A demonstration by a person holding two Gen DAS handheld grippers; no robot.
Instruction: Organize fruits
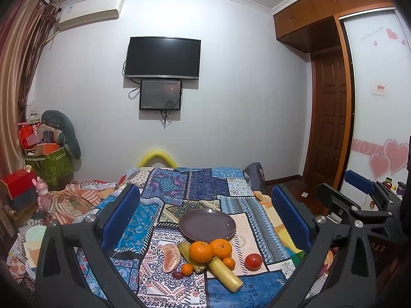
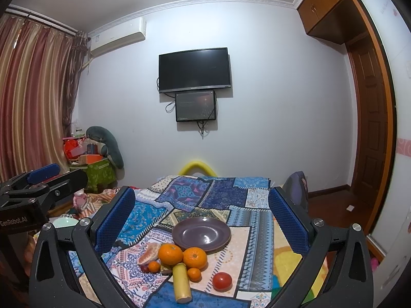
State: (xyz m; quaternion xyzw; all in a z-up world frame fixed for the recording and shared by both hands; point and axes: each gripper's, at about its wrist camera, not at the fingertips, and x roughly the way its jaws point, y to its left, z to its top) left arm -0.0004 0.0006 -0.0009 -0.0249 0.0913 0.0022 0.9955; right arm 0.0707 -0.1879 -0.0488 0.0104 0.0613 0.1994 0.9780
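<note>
Both grippers hover above a bed covered in a patchwork quilt (image 1: 195,187), and both stand with jaws spread wide and nothing between them. The left gripper (image 1: 205,220) fills the lower half of the left wrist view, its blue pads (image 1: 120,215) framing the fruit from either side. The right gripper (image 2: 201,223) does the same in its own view, and its neighbour shows at the left edge of that frame. A purple plate (image 1: 207,224) sits in the lower centre of the quilt, bare of fruit. Just below it in the frame lies the fruit cluster: two large oranges (image 1: 201,251) side by side and touching, the right one close against the plate's near rim. A peeled citrus piece (image 1: 170,256) lies to their left, and two small oranges (image 1: 187,269) flank the pile lower down. A pale yellow cane-like stick (image 1: 224,273) slants toward the bottom of the frame, with a second, similar piece (image 1: 185,250) partly hidden under the oranges. A small dark red fruit (image 1: 176,274) rests at the lower left of the group. A tomato-red round fruit (image 1: 253,261) sits apart at the lower right. On the far wall, centre frame, hangs a dark television (image 1: 162,58) with a smaller screen (image 1: 160,95) beneath it.
</note>
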